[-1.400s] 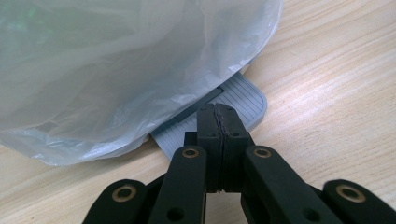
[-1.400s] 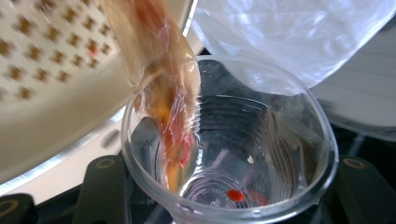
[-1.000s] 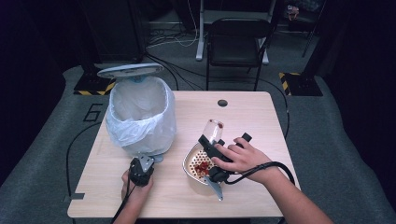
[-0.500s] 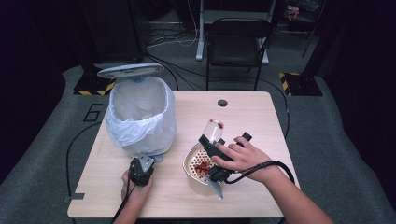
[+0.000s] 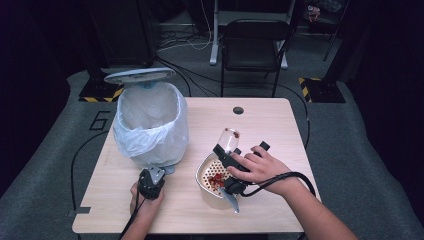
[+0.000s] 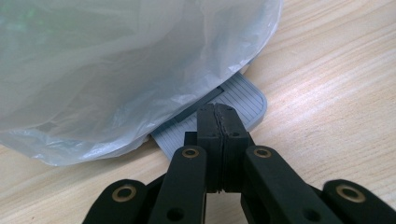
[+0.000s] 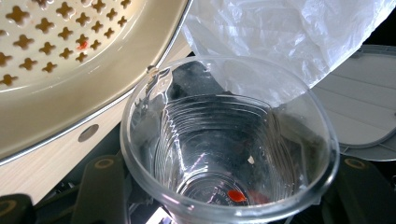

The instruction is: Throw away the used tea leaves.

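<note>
Here the clear ribbed plastic cup (image 7: 229, 149) lies tipped on its side between the jaws of the right gripper (image 5: 231, 159), which are clamped on its body; a red speck sits at its bottom. Its mouth hangs over the cream perforated strainer bowl (image 5: 204, 172), which holds red bits and rests on the light wooden table (image 5: 280, 125). Well to the left, the left gripper (image 6: 217, 126) has its jaws pressed together on nothing, resting on the grey ridged foot pedal (image 6: 243, 95) of the bin lined with a white plastic bag (image 5: 150, 125), its lid (image 5: 140, 75) raised.
</note>
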### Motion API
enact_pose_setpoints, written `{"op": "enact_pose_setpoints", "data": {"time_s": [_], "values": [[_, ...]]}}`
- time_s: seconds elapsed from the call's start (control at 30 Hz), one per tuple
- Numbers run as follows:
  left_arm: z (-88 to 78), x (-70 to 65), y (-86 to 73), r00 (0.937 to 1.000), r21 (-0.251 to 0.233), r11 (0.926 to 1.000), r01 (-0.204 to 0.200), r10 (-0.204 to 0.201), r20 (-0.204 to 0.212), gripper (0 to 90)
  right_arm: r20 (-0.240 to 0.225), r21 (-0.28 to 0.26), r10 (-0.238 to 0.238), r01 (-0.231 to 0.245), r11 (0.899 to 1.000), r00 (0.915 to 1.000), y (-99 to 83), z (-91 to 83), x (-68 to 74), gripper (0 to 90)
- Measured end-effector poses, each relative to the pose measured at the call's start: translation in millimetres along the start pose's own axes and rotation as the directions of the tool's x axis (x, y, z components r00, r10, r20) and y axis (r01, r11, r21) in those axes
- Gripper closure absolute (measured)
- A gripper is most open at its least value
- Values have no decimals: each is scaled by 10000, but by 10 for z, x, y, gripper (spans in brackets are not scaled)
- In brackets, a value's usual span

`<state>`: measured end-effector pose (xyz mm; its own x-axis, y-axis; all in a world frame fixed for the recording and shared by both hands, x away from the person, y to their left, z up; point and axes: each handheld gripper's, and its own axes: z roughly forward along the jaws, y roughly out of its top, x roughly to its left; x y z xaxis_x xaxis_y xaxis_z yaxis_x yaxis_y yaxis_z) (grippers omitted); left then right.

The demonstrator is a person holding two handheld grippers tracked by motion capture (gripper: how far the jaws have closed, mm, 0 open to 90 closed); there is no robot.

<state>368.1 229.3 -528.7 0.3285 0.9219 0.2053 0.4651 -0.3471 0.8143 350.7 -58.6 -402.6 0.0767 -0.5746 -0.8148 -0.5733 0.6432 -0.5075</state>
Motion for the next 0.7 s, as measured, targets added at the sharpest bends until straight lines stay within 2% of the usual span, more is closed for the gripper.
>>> {"op": "enact_pose_setpoints", "data": {"time_s": [0.13,0.17,0.2,0.23,0.27,0.37,0.43,0.47,0.5,0.53,0.57,0.6,0.7], "values": [[0,0,0,10000,2,10000,1,-1,4,892,-10,-29,32,-32,10000,10000,3,0,3,388],[-4,4,2,10000,64,10000,-5,4,65,892,-201,101,-954,956,9954,9952,-15,-13,-63,388],[0,-1,0,10000,1,10000,8,-8,5,892,-237,-24,-605,604,9982,9979,-10,-3,-30,387],[-4,3,3,10000,63,10000,-20,19,60,892,13,-56,259,-259,9997,9997,5,-1,13,387],[0,-1,0,10000,4,10000,1,-1,4,892,-238,56,-887,888,9960,9958,-14,-17,-62,386],[1,2,1,10000,-21,10000,-45,45,7,892,-362,-41,-863,862,9963,9956,-21,-29,-96,384],[-7,7,5,10000,76,10000,-46,46,68,891,-465,-184,-391,383,9991,9982,-33,-35,-118,384],[-6,9,5,10000,71,10000,-63,62,64,892,-492,-165,-631,623,9979,9968,-45,-39,-153,383],[-7,9,6,9999,77,9999,-92,92,57,892,-521,-169,-601,593,9981,9968,-50,-39,-161,383],[-6,8,6,9999,68,9999,-90,90,46,892,-560,-283,-179,164,9995,9983,-45,-33,-140,384],[-7,16,7,9997,45,9997,-233,233,-72,892,-387,-310,610,-622,9976,9974,-31,-32,-102,384],[-11,20,9,9997,116,9997,-237,237,3,892,-536,-224,-487,475,9986,9974,-61,-48,-195,384],[-10,13,5,9998,90,9998,-200,201,-29,892,-726,-407,-253,224,9989,9970,-77,-44,-229,384]]}}
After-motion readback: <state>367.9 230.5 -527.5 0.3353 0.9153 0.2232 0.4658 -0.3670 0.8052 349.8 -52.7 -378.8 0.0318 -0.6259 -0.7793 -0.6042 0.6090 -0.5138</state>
